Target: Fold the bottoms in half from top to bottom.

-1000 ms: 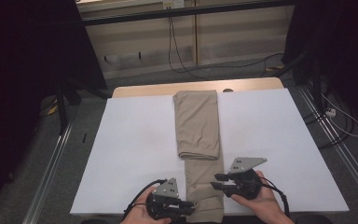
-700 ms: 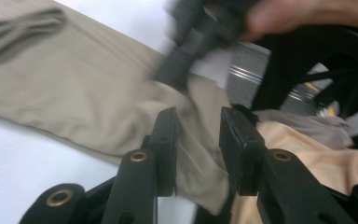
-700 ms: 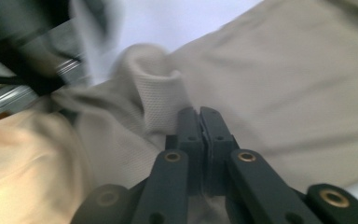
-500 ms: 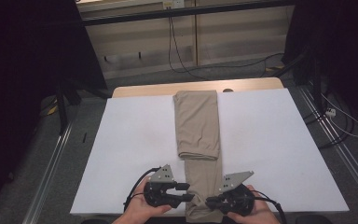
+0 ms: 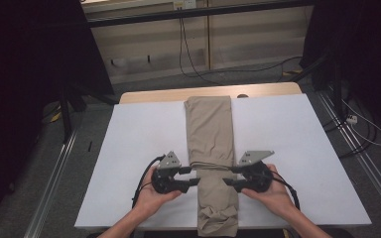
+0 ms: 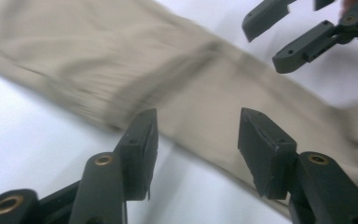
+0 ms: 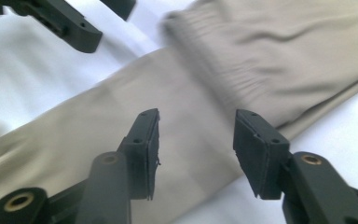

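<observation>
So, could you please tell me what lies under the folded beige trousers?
The beige trousers lie on a white sheet over a wooden table. Whatever sits directly beneath the cloth is covered.

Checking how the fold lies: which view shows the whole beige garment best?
The high view: the beige garment lies full length on the white table, its folded edge between both tools. The left and right gripper views give blurred close-ups of its middle.

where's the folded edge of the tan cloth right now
In the high view the folded edge lies mid-table on the white sheet, just beyond the left gripper and right gripper.
</observation>
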